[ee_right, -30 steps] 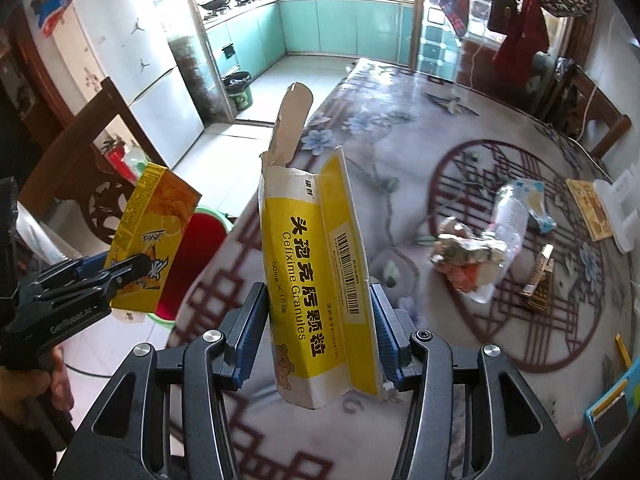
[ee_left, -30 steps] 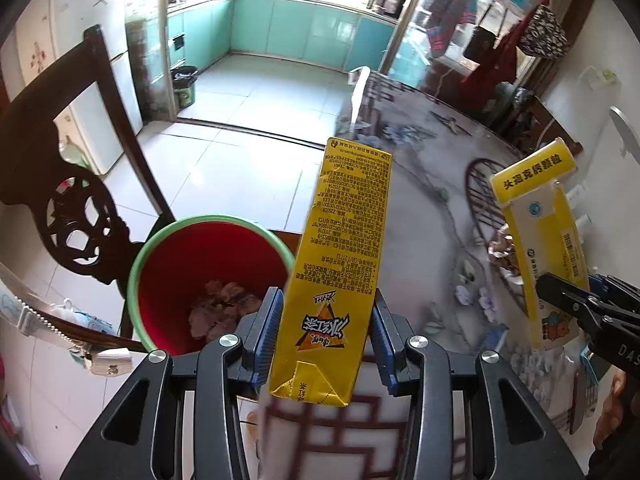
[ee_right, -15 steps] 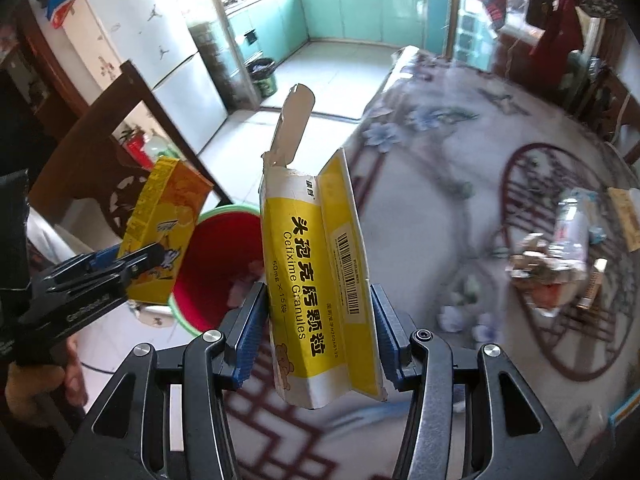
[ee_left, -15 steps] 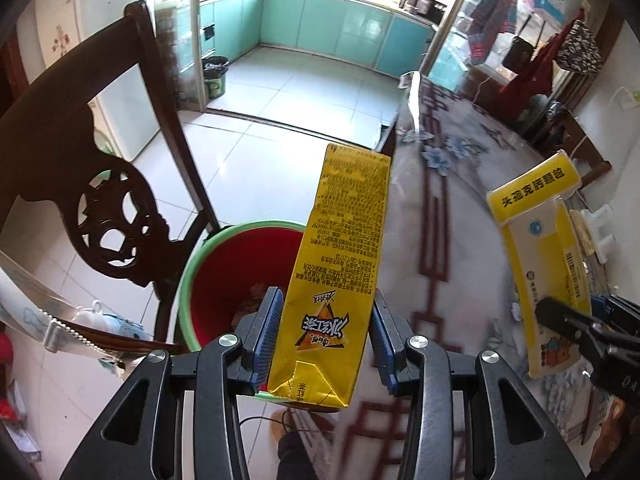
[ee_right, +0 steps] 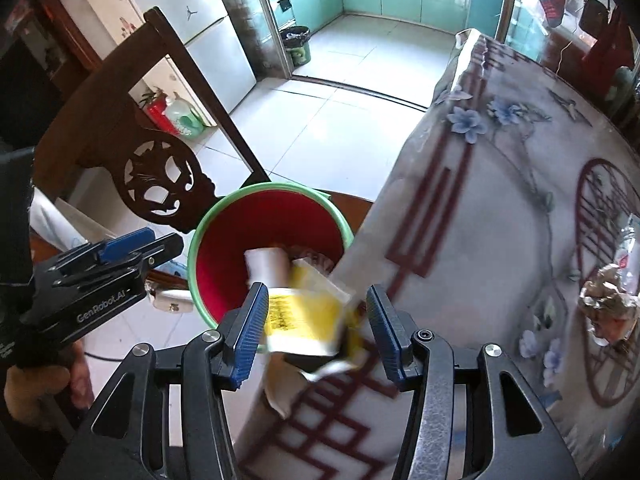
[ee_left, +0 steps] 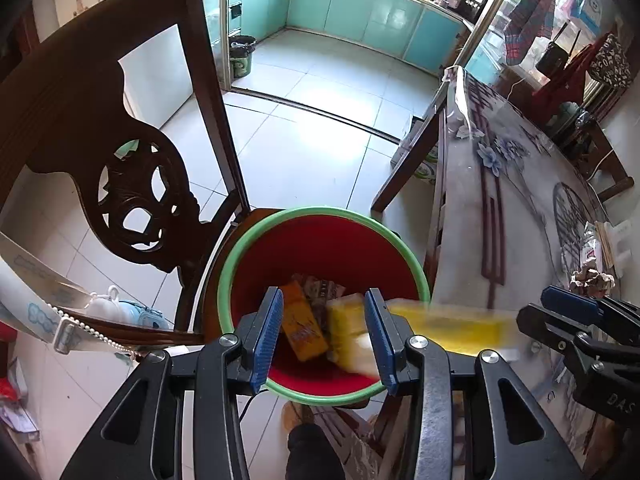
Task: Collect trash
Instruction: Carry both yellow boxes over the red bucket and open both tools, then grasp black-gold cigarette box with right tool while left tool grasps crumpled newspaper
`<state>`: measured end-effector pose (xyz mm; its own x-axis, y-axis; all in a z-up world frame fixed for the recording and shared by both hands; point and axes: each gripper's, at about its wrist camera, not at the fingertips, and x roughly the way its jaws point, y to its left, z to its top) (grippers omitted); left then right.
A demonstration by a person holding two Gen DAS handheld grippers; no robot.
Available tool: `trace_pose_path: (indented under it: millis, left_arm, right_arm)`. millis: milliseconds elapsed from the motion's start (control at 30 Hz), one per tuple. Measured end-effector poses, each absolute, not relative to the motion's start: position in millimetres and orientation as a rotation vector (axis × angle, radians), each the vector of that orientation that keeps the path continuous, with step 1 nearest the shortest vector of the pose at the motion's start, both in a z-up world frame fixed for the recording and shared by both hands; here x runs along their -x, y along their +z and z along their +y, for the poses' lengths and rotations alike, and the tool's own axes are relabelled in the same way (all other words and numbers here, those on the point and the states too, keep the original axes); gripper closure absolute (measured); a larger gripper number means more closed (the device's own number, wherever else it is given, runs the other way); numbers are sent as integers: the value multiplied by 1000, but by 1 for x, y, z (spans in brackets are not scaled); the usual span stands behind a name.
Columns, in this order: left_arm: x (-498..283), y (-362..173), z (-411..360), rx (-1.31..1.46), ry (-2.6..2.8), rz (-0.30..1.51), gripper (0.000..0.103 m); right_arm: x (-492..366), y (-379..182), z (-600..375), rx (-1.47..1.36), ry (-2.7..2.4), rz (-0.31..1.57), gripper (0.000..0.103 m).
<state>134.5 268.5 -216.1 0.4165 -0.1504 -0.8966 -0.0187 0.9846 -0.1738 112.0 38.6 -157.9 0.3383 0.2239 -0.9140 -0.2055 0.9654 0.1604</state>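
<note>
- The left gripper (ee_left: 324, 330) points steeply down over the red bin (ee_left: 320, 240); its blue pads stand apart and grasp nothing; the orange snack box (ee_left: 302, 326) lies loose at the bottom of the bin, seen between the jaws.
- The right gripper (ee_right: 314, 328) hangs just beside it, above the table edge and the bin's rim; its jaws are parted too, with no pad pressing on anything; the yellow medicine box (ee_right: 304, 314) is blurred and tilted between and beyond the fingers, half over the bin's mouth, free of them.
- In the left view that same box shows as a yellow smear reaching across the rim toward the right gripper.
- The bin, green-rimmed, stands on the seat of a dark carved chair (ee_left: 132, 184), tight against the table (ee_right: 500, 208) with its flowered cloth.
- Farther out on the cloth, crumpled wrappers (ee_right: 604, 304) lie well apart from both tools.
- A hand (ee_right: 36, 392) grips the left tool's handle.
</note>
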Motion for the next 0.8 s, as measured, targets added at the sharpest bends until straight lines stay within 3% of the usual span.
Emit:
trace_pose_path:
  millis: [467, 600, 800]
  left_arm:
    - [-139, -211, 279, 180, -67, 1126, 62]
    - [-138, -205, 268, 178, -95, 1118, 58]
    - [-137, -197, 232, 141, -173, 1116, 54]
  right_arm:
    - [-121, -155, 61, 32, 290, 1190, 54]
    - [-118, -147, 56, 23, 290, 1177, 44]
    - [-99, -138, 16, -23, 219, 1166, 42]
